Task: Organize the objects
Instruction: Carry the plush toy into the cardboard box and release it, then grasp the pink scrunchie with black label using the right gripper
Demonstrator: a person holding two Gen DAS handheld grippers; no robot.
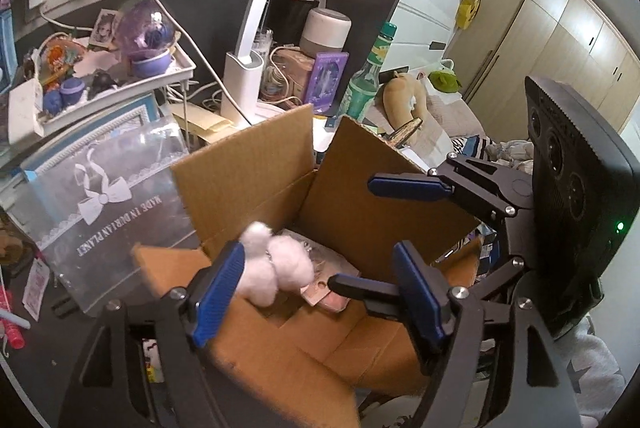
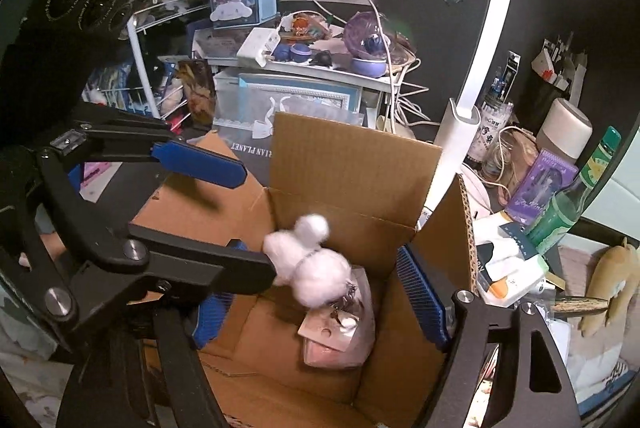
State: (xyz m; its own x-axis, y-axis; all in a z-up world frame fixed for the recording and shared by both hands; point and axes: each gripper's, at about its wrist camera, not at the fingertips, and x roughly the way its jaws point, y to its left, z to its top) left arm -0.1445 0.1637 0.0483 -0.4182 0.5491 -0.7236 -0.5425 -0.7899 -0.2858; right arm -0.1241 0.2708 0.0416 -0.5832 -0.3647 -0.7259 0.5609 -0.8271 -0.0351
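An open cardboard box (image 1: 256, 163) (image 2: 352, 167) stands on the dark desk. A white fluffy plush charm (image 1: 276, 264) (image 2: 308, 264) is blurred above the box's inside, close to my left gripper's left finger. A pink packet (image 2: 340, 344) (image 1: 332, 298) lies on the box's floor. My left gripper (image 1: 320, 292) is open over the box; it also shows in the right wrist view (image 2: 240, 220). My right gripper (image 2: 320, 308) is open over the box; it also shows in the left wrist view (image 1: 384, 232).
A white lamp (image 1: 244, 83) (image 2: 460, 131) stands behind the box. A green bottle (image 1: 366, 79) (image 2: 576, 195), a purple card box (image 2: 540, 183), a white tray of trinkets (image 1: 100, 75) (image 2: 320, 55) and a clear bag with a bow print (image 1: 108, 195) crowd around.
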